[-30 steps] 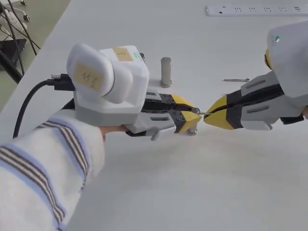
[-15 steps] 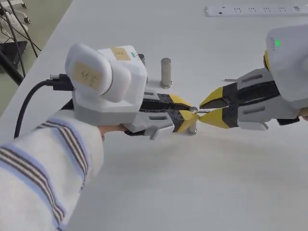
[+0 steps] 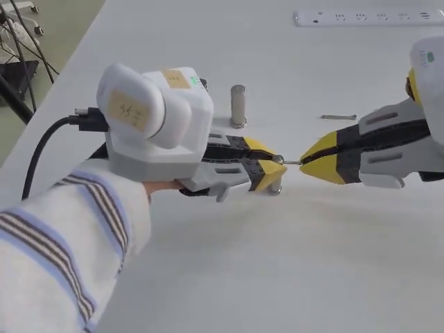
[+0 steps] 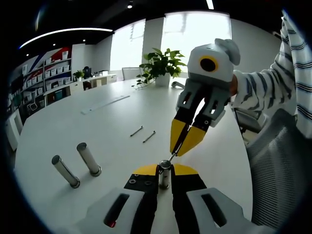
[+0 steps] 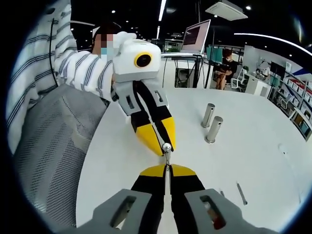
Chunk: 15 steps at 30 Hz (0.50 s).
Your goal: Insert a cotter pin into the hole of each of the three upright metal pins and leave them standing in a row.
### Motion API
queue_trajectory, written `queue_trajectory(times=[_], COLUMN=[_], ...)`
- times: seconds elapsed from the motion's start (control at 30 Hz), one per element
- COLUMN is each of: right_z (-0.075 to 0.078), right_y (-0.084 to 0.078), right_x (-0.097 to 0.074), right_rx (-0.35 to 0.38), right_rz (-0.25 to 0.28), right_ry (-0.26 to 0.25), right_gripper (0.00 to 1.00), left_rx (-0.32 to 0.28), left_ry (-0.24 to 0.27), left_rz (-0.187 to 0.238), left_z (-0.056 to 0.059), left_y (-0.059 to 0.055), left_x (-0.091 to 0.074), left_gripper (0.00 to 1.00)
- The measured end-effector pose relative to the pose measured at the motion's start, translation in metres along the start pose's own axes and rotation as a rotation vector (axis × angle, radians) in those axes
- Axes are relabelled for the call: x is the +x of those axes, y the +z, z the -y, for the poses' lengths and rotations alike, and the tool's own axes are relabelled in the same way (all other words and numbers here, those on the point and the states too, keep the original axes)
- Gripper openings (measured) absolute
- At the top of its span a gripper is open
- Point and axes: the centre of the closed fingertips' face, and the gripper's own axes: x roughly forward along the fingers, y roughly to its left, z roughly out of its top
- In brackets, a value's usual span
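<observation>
Table (image 3: 229,263): white, broad, carries everything below.
Sleeve (image 3: 62,243): striped, on the arm behind the left gripper.
Left gripper (image 3: 274,166): lies low over the table, its jaws clamped on the sides of the held metal pin (image 4: 165,174).
Right gripper (image 3: 305,165): points at the left gripper nose to nose, its yellow tips pinched together on the held cotter pin (image 5: 167,158).
Power strip (image 3: 368,15): lies along the far edge, well apart from the work.
Cable (image 3: 41,149): black, runs from the back of the left gripper off the table's side.
Free metal pins (image 4: 89,158): two, upright on their bases, close beside each other, apart from the clamped one.
Held metal pin: upright, base near the table, top just clear of the left jaws.
Held cotter pin: horizontal, its free end meets the top of the held metal pin; whether it sits in the hole is too small to tell.
Spare cotter pins (image 4: 136,130): two, flat on the table, near each other, beyond the grippers.
</observation>
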Motion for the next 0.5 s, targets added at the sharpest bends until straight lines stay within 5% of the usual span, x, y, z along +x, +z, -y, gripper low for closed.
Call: queue_trajectory(times=[0.5], right_z=[-0.007], right_y=[0.009], right_x=[0.004], right_rx=[0.005], right_rz=[-0.008], right_ry=[0.004], right_gripper=[0.0], left_rx=[0.007], left_ry=[-0.005], left_rz=[-0.006], left_z=[0.0], left_y=[0.0], left_x=[0.0], left_gripper=[0.06])
